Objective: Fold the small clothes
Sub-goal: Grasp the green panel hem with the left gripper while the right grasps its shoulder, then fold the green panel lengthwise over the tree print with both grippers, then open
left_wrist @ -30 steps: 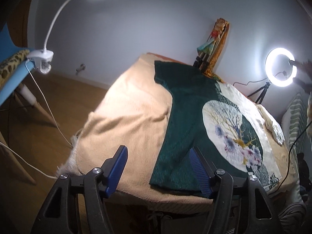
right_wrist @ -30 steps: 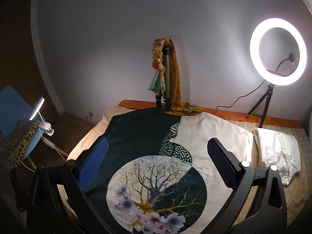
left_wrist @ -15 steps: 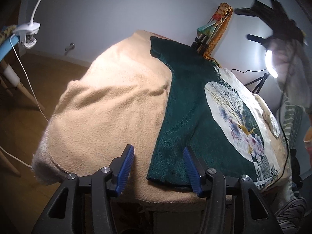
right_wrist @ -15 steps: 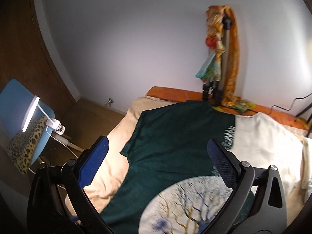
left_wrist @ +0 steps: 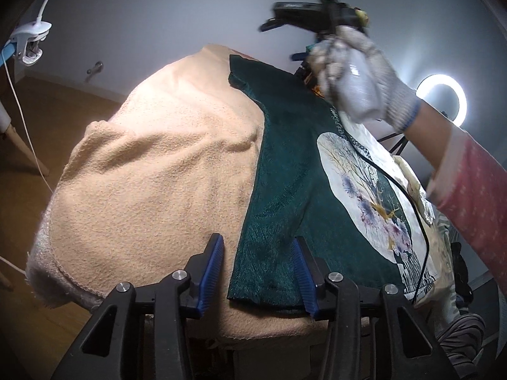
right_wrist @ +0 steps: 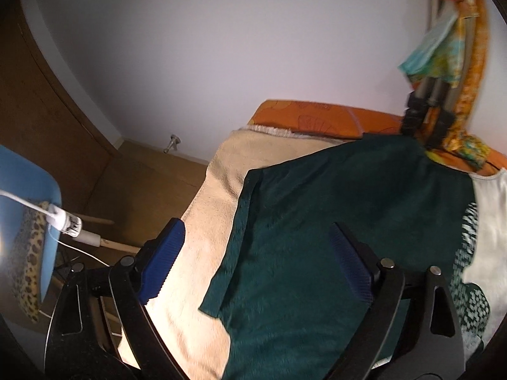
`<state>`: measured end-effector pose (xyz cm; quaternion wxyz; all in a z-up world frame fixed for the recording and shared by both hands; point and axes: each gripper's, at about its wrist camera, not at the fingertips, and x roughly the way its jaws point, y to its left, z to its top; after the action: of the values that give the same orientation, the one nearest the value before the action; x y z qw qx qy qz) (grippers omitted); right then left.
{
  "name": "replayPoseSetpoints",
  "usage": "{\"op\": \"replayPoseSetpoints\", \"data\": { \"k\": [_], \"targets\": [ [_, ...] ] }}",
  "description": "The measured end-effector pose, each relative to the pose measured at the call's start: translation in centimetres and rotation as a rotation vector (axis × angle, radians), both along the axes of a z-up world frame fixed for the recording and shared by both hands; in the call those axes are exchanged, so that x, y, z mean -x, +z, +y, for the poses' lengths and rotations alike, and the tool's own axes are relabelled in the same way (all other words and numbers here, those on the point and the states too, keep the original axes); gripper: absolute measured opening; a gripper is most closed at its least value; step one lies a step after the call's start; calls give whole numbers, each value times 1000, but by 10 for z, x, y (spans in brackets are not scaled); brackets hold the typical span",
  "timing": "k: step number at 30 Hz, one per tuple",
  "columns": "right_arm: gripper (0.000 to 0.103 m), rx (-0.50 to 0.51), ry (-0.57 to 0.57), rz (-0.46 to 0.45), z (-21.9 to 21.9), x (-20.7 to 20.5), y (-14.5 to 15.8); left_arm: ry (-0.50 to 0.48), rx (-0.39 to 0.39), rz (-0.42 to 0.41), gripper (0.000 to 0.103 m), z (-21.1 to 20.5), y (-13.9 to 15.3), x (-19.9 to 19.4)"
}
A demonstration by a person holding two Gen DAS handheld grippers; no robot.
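My left gripper (left_wrist: 258, 272) is spread wide with nothing in it, sitting low at the near corner of the green shirt (left_wrist: 285, 190), blue pads (left_wrist: 211, 272) straddling that corner's edge. Can't tell if they're touching the fabric. My right gripper (right_wrist: 253, 262) is gaping wide too, also empty, hovering over the shirt's sleeve (right_wrist: 234, 253) on the far side. From the left cam I can see my gloved right hand (left_wrist: 358, 79) holding it up above the shirt. The shirt lies flat on a beige blanket (left_wrist: 152, 174), tree print (left_wrist: 364, 190) facing up. Ring light (left_wrist: 442, 98) glows off to the right, and a blue chair (right_wrist: 28, 215) stands by the bed.
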<state>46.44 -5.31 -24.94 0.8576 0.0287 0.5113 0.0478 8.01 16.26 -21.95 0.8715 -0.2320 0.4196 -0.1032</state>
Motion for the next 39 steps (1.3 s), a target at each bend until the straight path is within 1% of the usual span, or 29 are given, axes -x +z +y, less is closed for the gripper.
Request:
{"op": "replayPoseSetpoints", "data": {
  "k": [3, 7, 8, 11, 12, 14, 16, 18, 19, 20, 21, 22, 23, 24, 26, 30, 34, 39],
  "targets": [
    [90, 19, 2, 30, 11, -20, -22, -20, -12, -9, 37, -3, 0, -3],
    [89, 62, 16, 49, 28, -38, -44, -36, -7, -13, 29, -4, -2, -7],
    [87, 82, 19, 57, 32, -43, -50, -37, -6, -15, 28, -4, -2, -7],
    [77, 147, 32, 97, 40, -53, -65, -37, -1, -20, 19, -4, -4, -7],
    [75, 167, 37, 108, 42, -55, -69, -36, 4, -19, 15, -3, -4, -7],
    [74, 211, 41, 125, 44, -58, -75, -36, 23, -16, 10, 0, -5, -7],
    [69, 246, 41, 137, 43, -61, -80, -39, 40, -16, 4, 1, -7, -7],
    [60, 283, 42, 151, 43, -63, -84, -40, 47, -18, 2, 2, -7, -7],
    [58, 309, 52, 145, 45, -63, -84, -43, 47, -22, 0, 2, -7, -7],
    [53, 321, 66, 145, 47, -62, -84, -45, 46, -24, 0, 1, -6, -7],
    [39, 325, 84, 145, 48, -62, -84, -46, 45, -26, 0, 0, -5, -8],
    [31, 326, 101, 147, 50, -62, -82, -48, 49, -28, 0, 0, -4, -8],
    [16, 333, 106, 147, 51, -63, -82, -53, 55, -32, 0, -1, -2, -8],
    [11, 345, 106, 149, 51, -64, -80, -58, 56, -39, 0, -2, 0, -8],
    [8, 340, 105, 142, 48, -63, -73, -64, 46, -52, 0, -6, 4, -7],
    [6, 273, 90, 98, 31, -61, -52, -87, 34, -78, 0, -13, 16, -5],
    [5, 187, 59, 52, 3, -55, -25, -122, 18, -94, 0, -24, 26, -5],
    [5, 120, 28, 6, -34, -44, 0, -166, 14, -114, 0, -38, 38, -7]
  ]
}}
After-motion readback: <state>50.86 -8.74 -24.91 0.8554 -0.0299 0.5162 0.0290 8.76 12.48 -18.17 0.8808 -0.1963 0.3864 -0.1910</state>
